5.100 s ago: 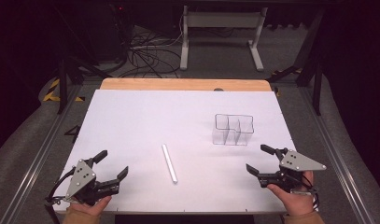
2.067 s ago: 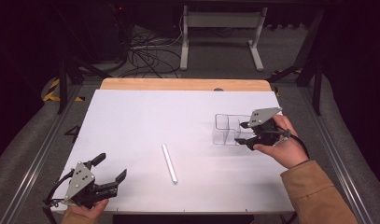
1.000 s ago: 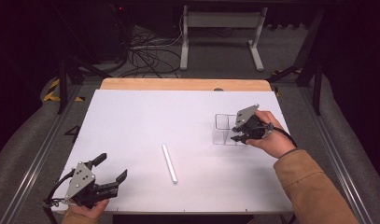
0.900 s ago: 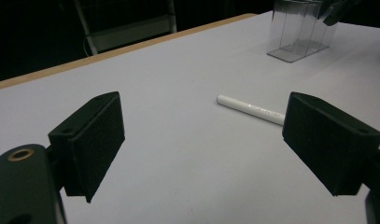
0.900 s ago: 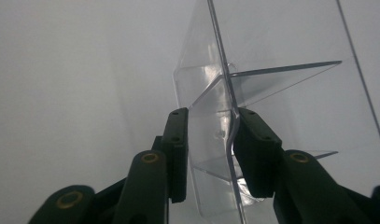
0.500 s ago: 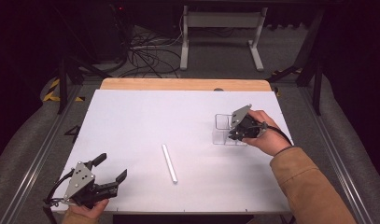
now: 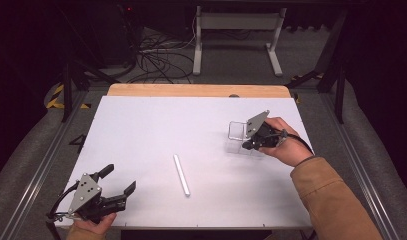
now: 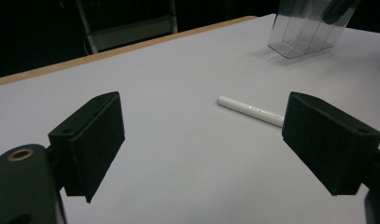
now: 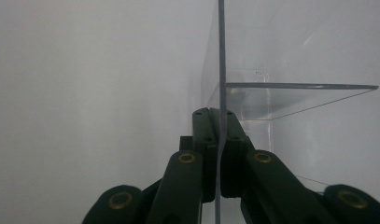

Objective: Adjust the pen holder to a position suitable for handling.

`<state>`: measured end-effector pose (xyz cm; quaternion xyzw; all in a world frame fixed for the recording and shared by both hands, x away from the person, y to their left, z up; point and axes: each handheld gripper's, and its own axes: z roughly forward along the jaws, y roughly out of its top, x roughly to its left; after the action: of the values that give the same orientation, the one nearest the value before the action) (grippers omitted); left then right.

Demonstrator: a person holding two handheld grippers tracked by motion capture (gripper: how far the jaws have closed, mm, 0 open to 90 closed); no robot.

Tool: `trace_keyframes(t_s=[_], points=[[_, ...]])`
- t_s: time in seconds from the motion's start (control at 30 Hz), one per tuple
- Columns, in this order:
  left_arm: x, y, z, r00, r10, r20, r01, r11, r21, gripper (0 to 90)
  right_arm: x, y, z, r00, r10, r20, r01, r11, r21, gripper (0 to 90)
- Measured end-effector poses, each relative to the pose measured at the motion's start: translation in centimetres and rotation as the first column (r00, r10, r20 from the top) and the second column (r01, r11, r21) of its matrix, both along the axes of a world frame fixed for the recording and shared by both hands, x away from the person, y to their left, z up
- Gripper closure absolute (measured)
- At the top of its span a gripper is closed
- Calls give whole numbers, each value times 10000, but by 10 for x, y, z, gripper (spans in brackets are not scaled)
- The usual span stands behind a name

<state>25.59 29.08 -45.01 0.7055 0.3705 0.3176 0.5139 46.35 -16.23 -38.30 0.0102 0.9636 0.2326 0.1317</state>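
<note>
A clear plastic container (image 7: pixel 237 134) with several compartments stands at the right of the white table (image 7: pixel 156 125). My right gripper (image 7: pixel 248 142) has just been closing, and its jaws now pinch one thin clear wall of the container. In the right gripper view the gripper (image 9: pixel 218 114) has that wall (image 9: pixel 221 56) running straight up from between the pads. A white stick (image 7: pixel 181 174) lies flat at mid-table. My left gripper (image 7: pixel 118 179) rests open at the near left corner. From its own view (image 8: pixel 208 140) the stick (image 8: pixel 250 111) and the container (image 8: pixel 309 32) lie beyond it.
A wooden strip (image 7: pixel 191 90) borders the table's far edge. Behind it on the dark floor are a metal stand (image 7: pixel 236 30) and loose cables (image 7: pixel 151 55). Metal rails (image 7: pixel 46 165) run along both sides of the table.
The right hand edged left onto the container and its jaws came together on the wall. The left gripper and the stick stayed where they were.
</note>
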Motion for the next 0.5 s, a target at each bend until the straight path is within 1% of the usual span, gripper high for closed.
trace_keyframes(t_s=[0.13,0.3,0.33,0.37,0.5], points=[[1,-1,0,10000,-6,-11,6,10000,12,141,-6,13,7,9995,230,-217,-223,9993,293,879],[0,0,-1,10000,-1,-21,1,10000,13,141,-11,36,9,9977,451,-496,-434,9984,361,879],[0,0,0,10000,-10,-42,10,10000,14,141,-13,46,10,9968,550,-575,-530,9980,356,879],[1,1,-1,10000,-25,-40,25,10000,-33,141,-13,46,10,9968,550,-575,-530,9980,356,879],[1,2,-1,10000,-27,-74,26,9999,-106,141,-16,63,11,9952,768,-600,-742,9963,443,879]])
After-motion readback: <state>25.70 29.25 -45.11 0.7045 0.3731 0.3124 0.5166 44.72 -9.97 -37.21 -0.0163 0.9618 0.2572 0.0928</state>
